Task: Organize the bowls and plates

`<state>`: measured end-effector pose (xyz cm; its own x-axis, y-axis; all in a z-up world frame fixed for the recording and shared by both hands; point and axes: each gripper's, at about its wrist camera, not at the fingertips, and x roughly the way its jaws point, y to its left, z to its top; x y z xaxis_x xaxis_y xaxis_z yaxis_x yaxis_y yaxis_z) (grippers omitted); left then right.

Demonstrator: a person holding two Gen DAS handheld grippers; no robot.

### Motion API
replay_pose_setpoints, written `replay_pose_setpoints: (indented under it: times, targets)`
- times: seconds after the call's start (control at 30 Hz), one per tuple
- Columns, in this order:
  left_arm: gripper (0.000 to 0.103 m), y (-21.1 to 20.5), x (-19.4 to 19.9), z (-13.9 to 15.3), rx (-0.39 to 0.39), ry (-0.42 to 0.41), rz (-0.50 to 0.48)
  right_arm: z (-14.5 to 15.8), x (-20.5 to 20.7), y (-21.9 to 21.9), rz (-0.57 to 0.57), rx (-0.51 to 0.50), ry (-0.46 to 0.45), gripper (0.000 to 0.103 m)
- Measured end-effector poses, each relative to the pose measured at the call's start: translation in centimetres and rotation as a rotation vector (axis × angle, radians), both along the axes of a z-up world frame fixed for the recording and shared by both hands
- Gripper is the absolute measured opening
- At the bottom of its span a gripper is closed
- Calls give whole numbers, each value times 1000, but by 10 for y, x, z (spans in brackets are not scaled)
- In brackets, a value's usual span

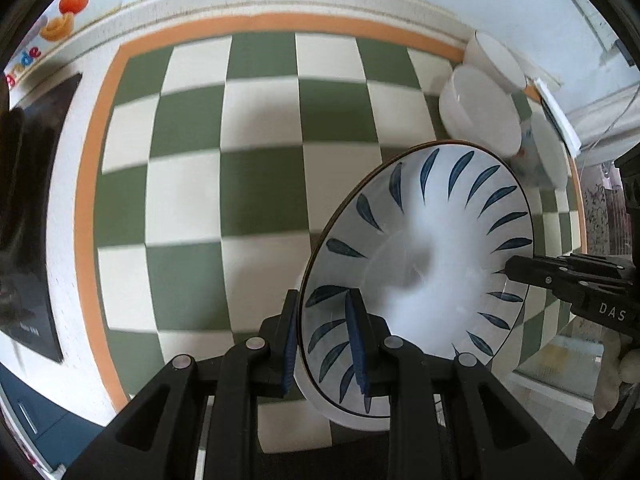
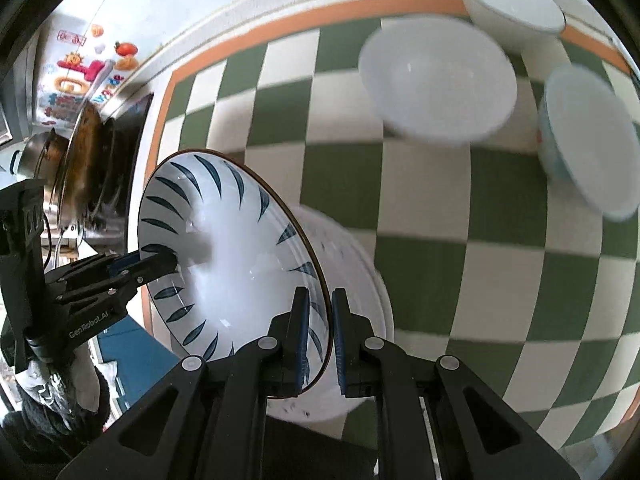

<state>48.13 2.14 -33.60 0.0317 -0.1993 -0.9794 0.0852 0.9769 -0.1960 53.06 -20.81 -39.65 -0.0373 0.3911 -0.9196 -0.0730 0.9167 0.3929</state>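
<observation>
While the left hand-held gripper [image 1: 324, 344] and right hand-held gripper [image 2: 320, 340] each pinch opposite rims of the leaf-patterned plate [image 1: 420, 272], held tilted above the checkered surface [image 1: 240, 180], three white bowls [image 2: 436, 80] sit unstacked at far right; sorting seems barely begun.

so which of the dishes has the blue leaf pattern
The plate clamped at its rim by both the left claw and right claw. The three bowls behind it look plain and unpatterned.
</observation>
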Motion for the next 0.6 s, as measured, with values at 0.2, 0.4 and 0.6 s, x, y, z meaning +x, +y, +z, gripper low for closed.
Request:
replay_pose_setpoints:
  times: [0.2,0.4,0.6]
  targets:
    - [20,-8,-17,-13,22,24,-8,-21,-20,-6,2,-1,33,13]
    - [20,-12,-23,-21,33,38,-11,-34,-25,-10,3,-3,50,13]
    - [21,-18,-20,-30,38,53,-13,-43,-22,-11,4,-8,66,13]
